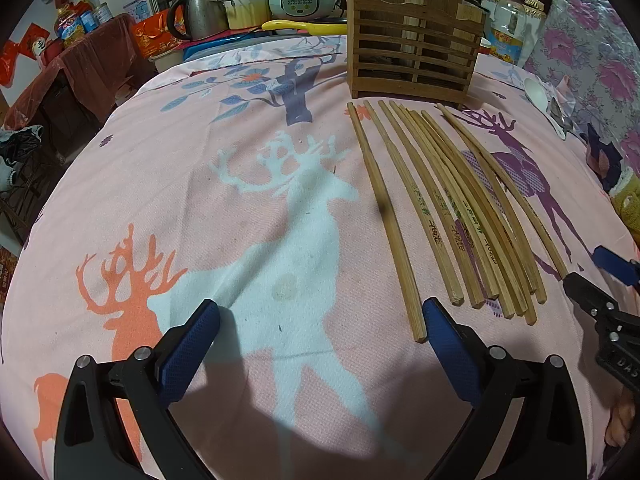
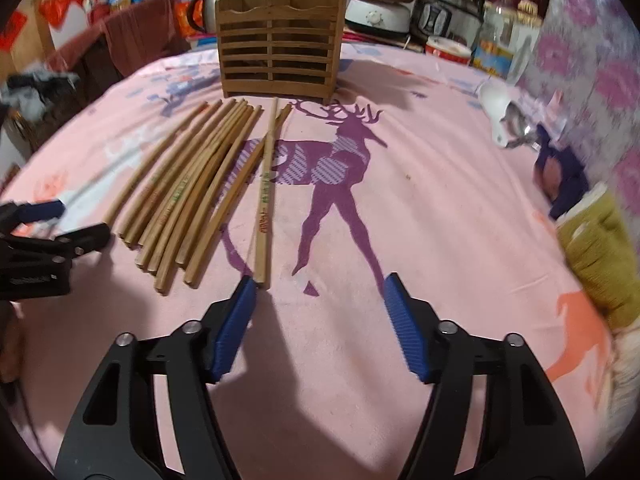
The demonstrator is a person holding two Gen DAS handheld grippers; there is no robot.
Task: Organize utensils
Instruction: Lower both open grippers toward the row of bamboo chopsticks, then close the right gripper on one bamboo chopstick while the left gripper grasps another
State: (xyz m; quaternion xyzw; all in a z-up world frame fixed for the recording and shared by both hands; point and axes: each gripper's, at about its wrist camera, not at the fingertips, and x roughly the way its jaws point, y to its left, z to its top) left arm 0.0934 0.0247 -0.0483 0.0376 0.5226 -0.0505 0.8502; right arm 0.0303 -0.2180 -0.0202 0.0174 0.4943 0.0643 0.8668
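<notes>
Both grippers' fingers (image 2: 236,320) spread, gripping nothing — chopsticks (image 1: 460,208) lie before wooden holder (image 2: 280,40).

We see a table under a pink deer-print cloth (image 2: 400,220), wooden chopsticks (image 2: 192,184) fanned on it before an upright slatted wooden holder (image 2: 280,56), a white spoon (image 2: 496,108) near its right edge
</notes>
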